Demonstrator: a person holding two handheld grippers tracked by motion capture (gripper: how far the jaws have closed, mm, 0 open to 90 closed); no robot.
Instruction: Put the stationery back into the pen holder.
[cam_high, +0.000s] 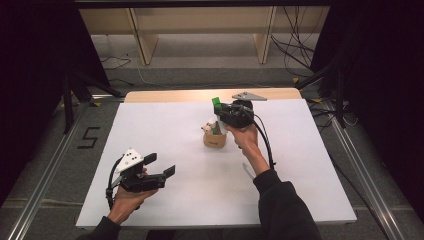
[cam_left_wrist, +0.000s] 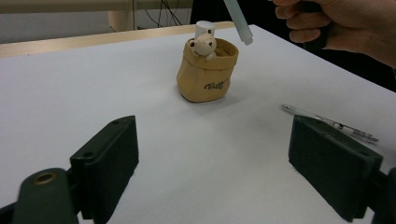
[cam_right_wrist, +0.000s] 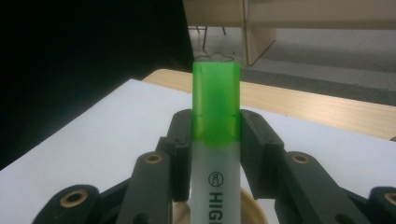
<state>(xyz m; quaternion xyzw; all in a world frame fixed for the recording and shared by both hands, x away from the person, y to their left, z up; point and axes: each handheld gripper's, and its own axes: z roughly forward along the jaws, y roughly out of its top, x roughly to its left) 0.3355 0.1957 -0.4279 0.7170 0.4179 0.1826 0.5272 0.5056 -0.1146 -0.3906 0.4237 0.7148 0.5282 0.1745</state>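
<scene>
A white highlighter with a green cap (cam_right_wrist: 215, 107) stands upright between the jaws of my right gripper (cam_right_wrist: 215, 140), which is shut on its barrel. In the high view this gripper (cam_high: 220, 111) hovers over a tan pouch-shaped holder (cam_high: 214, 141) with a small bear figure (cam_left_wrist: 204, 45) at its rim. The highlighter's lower end (cam_left_wrist: 239, 23) hangs just above the holder's (cam_left_wrist: 208, 77) mouth, with the tan rim (cam_right_wrist: 256, 205) right below the jaws. My left gripper (cam_high: 161, 164) rests at the table's front left, open and holding nothing, facing the holder (cam_left_wrist: 212, 163).
A clear pen (cam_high: 247, 170) lies on the white table sheet (cam_high: 165, 125), right of the holder and near the right forearm; it is also in the left gripper view (cam_left_wrist: 331, 125). A white cylinder (cam_left_wrist: 204, 27) stands inside the holder. Wooden shelving lies beyond the table's far edge.
</scene>
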